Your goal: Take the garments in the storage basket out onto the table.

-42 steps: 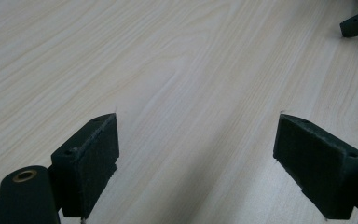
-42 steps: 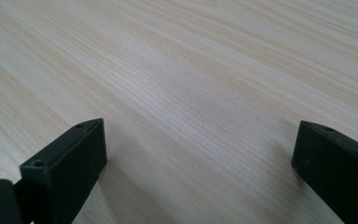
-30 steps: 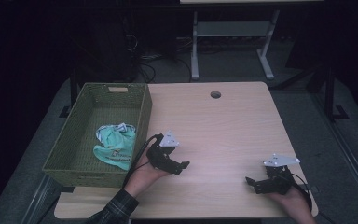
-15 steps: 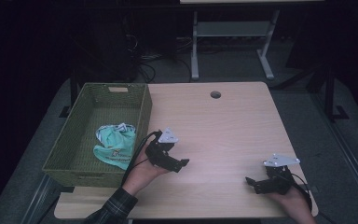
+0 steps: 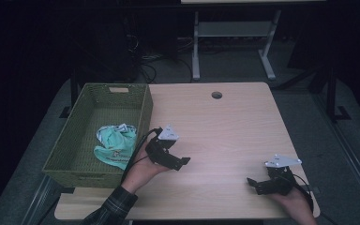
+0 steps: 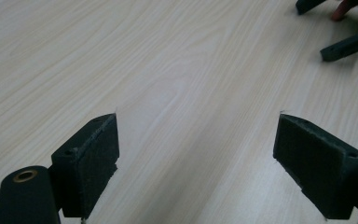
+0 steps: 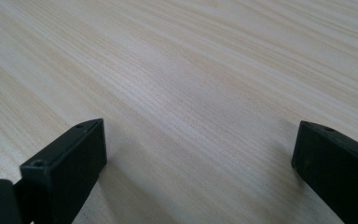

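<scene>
1. Pale wood grain runs across the table [image 5: 225,122], and both of your grippers sit low over its near half, well apart from each other.
2. Your left gripper [image 5: 180,161] is just right of the green woven basket [image 5: 82,140], near its right wall, and points toward the right of the scene.
3. Its jaws are spread wide with nothing between them; the left gripper view has bare wood between the two black pads [image 6: 91,154].
4. Your right gripper [image 5: 255,184] is at the near right corner of the table, pointing left toward the other one, with the grey three-cornered plate [image 5: 282,161] on top.
5. Its jaws are likewise released and hold nothing; the right gripper view has bare tabletop between them.
6. Far off in the left gripper view, at the upper right, you can see the tips of the other gripper's jaws over the wood.
7. A crumpled light-green cloth [image 5: 115,145] lies inside the basket, on its floor toward the right wall and the near half, near your left hand [image 5: 143,168] but untouched.
8. A round cable hole [image 5: 216,95] sits in the table's far edge.
</scene>
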The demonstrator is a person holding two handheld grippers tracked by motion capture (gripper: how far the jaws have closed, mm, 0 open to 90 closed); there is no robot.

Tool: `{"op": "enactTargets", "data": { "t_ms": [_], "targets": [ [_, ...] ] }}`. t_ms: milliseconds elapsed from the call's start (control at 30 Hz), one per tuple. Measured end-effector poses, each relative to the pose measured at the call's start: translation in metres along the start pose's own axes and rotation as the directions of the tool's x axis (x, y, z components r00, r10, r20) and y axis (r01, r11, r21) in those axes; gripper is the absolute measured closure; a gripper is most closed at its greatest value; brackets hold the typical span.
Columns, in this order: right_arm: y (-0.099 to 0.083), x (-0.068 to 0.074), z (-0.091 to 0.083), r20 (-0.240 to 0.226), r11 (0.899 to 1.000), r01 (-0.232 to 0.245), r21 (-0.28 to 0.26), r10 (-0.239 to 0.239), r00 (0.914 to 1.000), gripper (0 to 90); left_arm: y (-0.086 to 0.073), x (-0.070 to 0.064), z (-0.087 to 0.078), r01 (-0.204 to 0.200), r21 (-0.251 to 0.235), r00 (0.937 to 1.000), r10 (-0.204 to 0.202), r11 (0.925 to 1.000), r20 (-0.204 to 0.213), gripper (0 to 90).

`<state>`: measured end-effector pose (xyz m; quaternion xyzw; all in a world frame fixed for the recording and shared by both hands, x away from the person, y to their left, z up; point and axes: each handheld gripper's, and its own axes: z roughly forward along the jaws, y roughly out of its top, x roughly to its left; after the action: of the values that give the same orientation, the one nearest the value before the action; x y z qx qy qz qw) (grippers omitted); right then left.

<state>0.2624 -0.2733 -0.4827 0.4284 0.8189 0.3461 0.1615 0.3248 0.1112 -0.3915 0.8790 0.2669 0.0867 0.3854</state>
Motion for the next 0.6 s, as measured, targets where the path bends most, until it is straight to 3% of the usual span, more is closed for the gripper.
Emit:
{"op": "enactTargets", "data": {
  "t_ms": [100,600],
  "targets": [
    [0.000,0.000,0.000,-0.001,1.000,-0.002,0.000,0.002,1.0000,2.5,0.004,0.001,-0.002,-0.029,0.018,0.9996,0.029,0.9994,-0.004,13.7],
    [0.000,0.000,0.000,0.000,1.000,0.000,-0.001,0.000,1.0000,2.6,0.011,0.008,-0.008,-0.047,0.024,0.9983,0.046,0.9986,0.037,13.7]
  ]
}}
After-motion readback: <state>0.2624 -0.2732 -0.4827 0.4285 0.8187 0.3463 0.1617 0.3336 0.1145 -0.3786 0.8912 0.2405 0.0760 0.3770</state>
